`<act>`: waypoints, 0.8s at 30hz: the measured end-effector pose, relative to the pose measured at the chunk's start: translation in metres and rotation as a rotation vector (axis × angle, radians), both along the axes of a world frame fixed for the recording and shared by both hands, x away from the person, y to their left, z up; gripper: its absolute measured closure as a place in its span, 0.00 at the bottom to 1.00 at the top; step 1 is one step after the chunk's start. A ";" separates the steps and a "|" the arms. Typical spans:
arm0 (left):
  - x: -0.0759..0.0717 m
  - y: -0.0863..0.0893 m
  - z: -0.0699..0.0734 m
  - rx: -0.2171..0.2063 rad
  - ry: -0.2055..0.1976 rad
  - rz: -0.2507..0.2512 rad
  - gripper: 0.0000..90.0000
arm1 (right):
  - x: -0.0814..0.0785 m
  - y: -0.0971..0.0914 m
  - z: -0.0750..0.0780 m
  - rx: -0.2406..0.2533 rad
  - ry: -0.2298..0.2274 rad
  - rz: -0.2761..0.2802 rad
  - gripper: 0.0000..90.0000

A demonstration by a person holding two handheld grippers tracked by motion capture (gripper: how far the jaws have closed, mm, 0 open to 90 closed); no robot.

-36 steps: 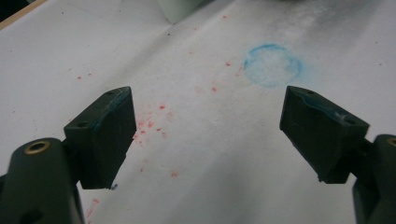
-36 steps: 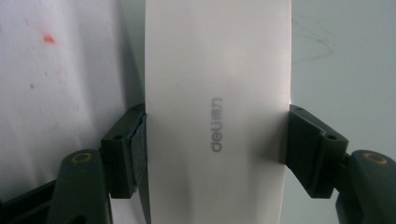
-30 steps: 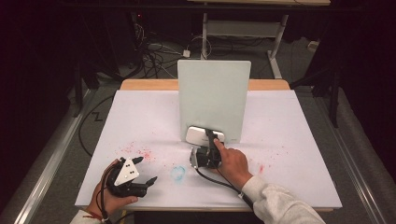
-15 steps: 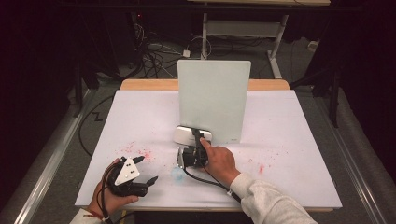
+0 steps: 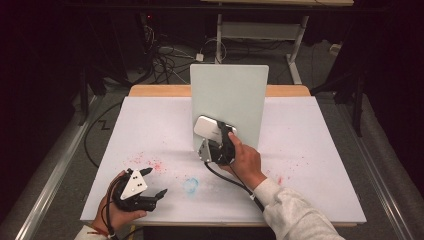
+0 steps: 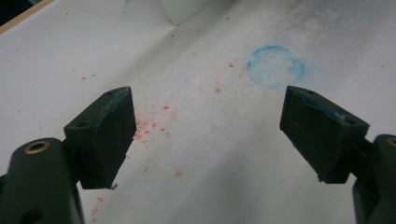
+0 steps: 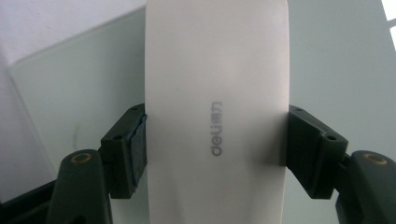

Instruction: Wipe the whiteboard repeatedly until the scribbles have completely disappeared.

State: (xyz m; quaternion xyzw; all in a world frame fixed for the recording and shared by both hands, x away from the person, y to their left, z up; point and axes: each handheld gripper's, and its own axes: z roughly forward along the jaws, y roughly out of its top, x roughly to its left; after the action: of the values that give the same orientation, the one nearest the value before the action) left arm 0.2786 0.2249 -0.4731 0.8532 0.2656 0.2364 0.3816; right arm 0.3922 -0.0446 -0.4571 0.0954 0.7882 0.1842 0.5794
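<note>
The right tool (image 5: 216, 131) clamped the white eraser (image 7: 215, 93) across its width, long axis upward against the upright board (image 5: 230, 95); the left tool (image 5: 156, 182) rested open on the bench (image 5: 320, 150).

We count 1 white eraser (image 5: 208, 128) at 12 o'clock, 1 upright board (image 5: 230, 100) behind it, 2 grippers, 1 blue ring mark (image 5: 190, 185) approx. at 6 o'clock.

eraser (image 5: 209, 128) before upright board (image 5: 229, 100), on table (image 5: 150, 125).
</note>
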 end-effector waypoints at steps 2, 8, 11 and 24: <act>0.000 0.000 0.000 0.000 0.001 0.001 0.20 | 0.000 -0.005 0.000 0.002 -0.004 -0.002 0.34; 0.000 0.000 0.000 0.003 0.000 0.000 0.20 | -0.007 -0.009 -0.020 -0.049 0.007 0.003 0.34; 0.000 0.000 0.000 0.002 0.001 0.001 0.20 | -0.012 -0.009 -0.032 -0.071 0.028 0.011 0.34; 0.002 -0.003 -0.001 0.006 0.012 -0.008 0.20 | -0.015 0.034 -0.052 -0.176 0.044 0.114 0.34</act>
State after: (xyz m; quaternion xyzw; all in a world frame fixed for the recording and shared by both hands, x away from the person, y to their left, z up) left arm 0.2803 0.2220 -0.4739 0.8568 0.2641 0.2304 0.3783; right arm 0.3773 -0.0107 -0.5092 0.0032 0.8180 0.1450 0.5567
